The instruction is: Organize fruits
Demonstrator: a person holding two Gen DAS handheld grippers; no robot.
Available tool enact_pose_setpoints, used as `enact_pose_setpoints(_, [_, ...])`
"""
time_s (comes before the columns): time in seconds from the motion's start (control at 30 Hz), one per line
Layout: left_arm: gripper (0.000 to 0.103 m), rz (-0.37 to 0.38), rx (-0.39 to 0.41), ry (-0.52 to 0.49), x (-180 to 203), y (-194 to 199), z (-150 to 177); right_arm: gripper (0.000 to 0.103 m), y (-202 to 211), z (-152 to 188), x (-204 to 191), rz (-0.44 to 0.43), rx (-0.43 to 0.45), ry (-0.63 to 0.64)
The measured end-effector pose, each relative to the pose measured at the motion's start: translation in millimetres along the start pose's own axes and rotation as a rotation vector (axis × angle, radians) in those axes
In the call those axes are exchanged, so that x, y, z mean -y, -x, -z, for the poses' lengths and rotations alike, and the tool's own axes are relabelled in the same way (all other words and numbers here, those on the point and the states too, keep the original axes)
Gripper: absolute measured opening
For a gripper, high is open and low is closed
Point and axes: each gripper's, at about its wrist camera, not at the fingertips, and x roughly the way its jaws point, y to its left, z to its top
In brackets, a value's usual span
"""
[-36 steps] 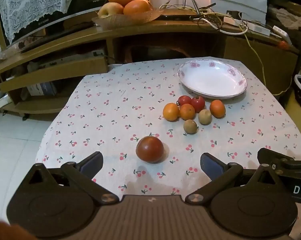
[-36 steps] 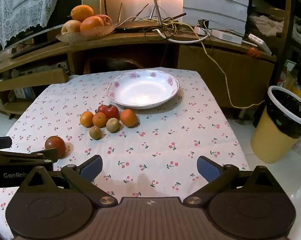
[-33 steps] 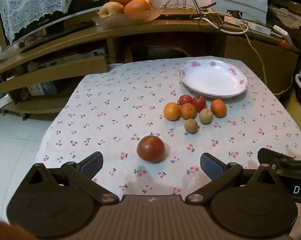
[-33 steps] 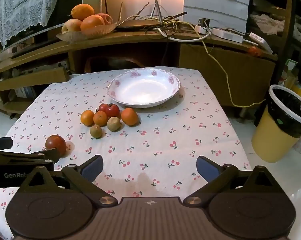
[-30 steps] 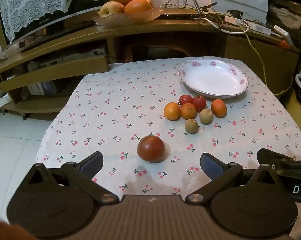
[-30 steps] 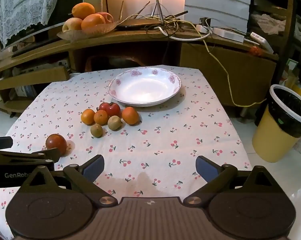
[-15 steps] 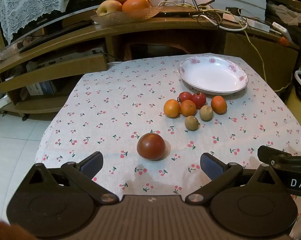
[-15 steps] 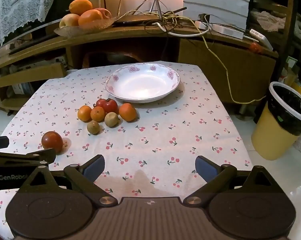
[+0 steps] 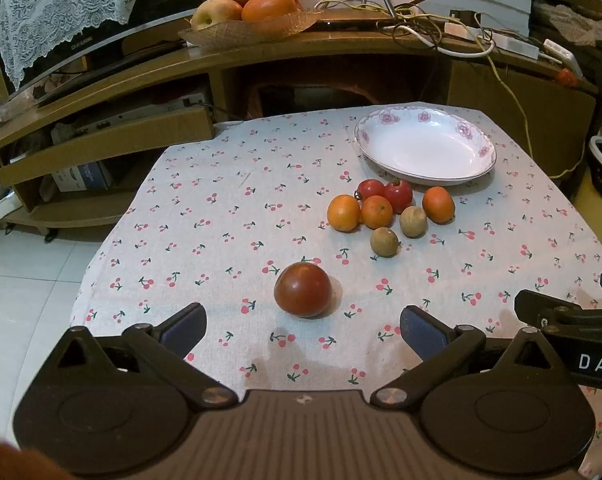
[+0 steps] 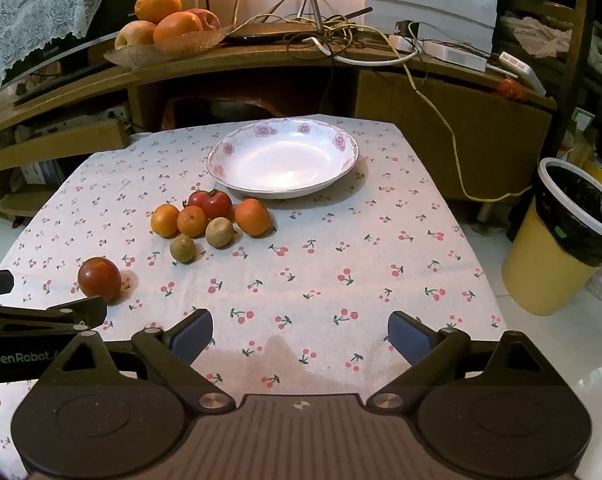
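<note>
- The large dark-red round tomato [image 9: 303, 289] sits alone on the cherry-print cloth of the table [image 9: 221, 216], well apart from the white floral-rimmed shallow plate [image 9: 425, 150] at the far side.
- It lies just ahead of the left gripper [image 9: 301, 326], roughly centred on the gap, with its jaws spread wide and holding nothing; the fruit is not yet between the blue pads [image 9: 183, 326].
- From the right gripper [image 10: 301, 334] the same tomato is off to the left and out of line; those jaws are spread too, over bare cloth.
- My reading: the left side is lining up to pick this tomato first. To do it well, go forward and down until the pads flank its widest part, keep it centred, and close gently, since a ripe tomato bruises and a round one rolls if nudged on 1 side.
- Beyond it, a cluster of 7 small fruits [image 9: 385, 212] sits just beside the plate's near rim: 3 orange, 2 red, 2 brownish.
- The plate looks the likely destination, and nothing is in it yet.
</note>
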Motion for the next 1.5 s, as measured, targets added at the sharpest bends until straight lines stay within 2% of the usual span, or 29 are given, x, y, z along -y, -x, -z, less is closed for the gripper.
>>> enact_pose_setpoints(0.4, [0.103,0.000,-0.002,-0.001,0.1,-0.7,0.4,0.093,-0.9,0.7,-1.1,-0.009,-0.006,0.002])
enact_pose_setpoints(0.87, [0.103,0.004,0.001,-0.018,-4.8,-5.7,4.9,0.087,-5.3,1.7,-5.2,-0.046,-0.028,0.014])
enact_pose_setpoints(1.3, [0.103,0.045,0.002,-0.055,-7.7,-32.2,-7.5,0.081,-22.7,-13.0,-12.0,-0.106,-0.057,0.052])
enact_pose_setpoints(1.37, [0.099,0.042,-0.003,-0.061,-7.4,-38.1,-7.4,0.081,-25.3,-17.2,-11.2,-0.120,-0.055,0.052])
enact_pose_setpoints(1.5, [0.082,0.041,-0.024,-0.068,-10.2,-53.5,-7.7,0.080,-34.5,-25.6,-10.5,-0.136,-0.056,0.064])
